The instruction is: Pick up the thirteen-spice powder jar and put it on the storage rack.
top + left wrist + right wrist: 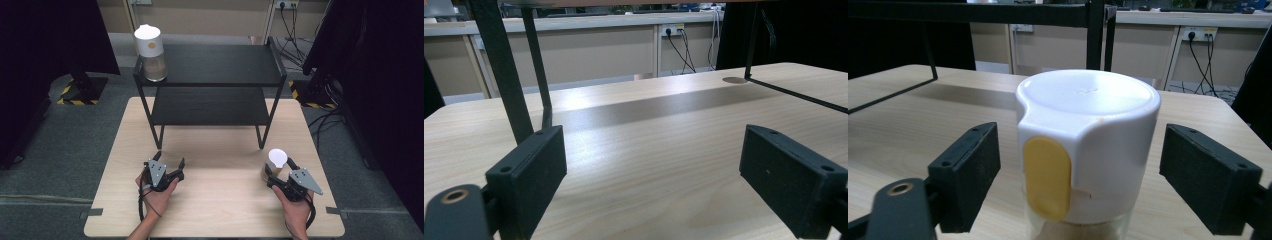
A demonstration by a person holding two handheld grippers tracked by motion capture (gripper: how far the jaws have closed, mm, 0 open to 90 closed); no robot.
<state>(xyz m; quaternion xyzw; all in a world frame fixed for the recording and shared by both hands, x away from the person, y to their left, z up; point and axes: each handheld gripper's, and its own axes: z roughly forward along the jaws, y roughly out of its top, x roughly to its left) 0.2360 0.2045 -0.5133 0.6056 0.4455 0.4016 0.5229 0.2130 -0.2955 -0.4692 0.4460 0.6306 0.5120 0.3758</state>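
in the high view one jar (150,52) is already sitting on the black shelf (210,65) at about 11 o'clock, while the second jar (275,164) is waiting on the table (215,200) at 4 o'clock, just ahead of the right gripper (281,167); the left gripper (170,161) is resting wide at 7 o'clock. in the left gripper view its jaws are gaping over bare wood, holding nothing. in the right gripper view the jaws are standing wide on either side of the jar's white lid (1088,145), not yet touching, so the grasp and the lift to the shelf are, i judge, what is left.

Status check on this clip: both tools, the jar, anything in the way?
Left tool open, idle over the table. Right tool open, jaws either side of the white-lidded jar, not touching. Nothing in the way; rack stands behind.
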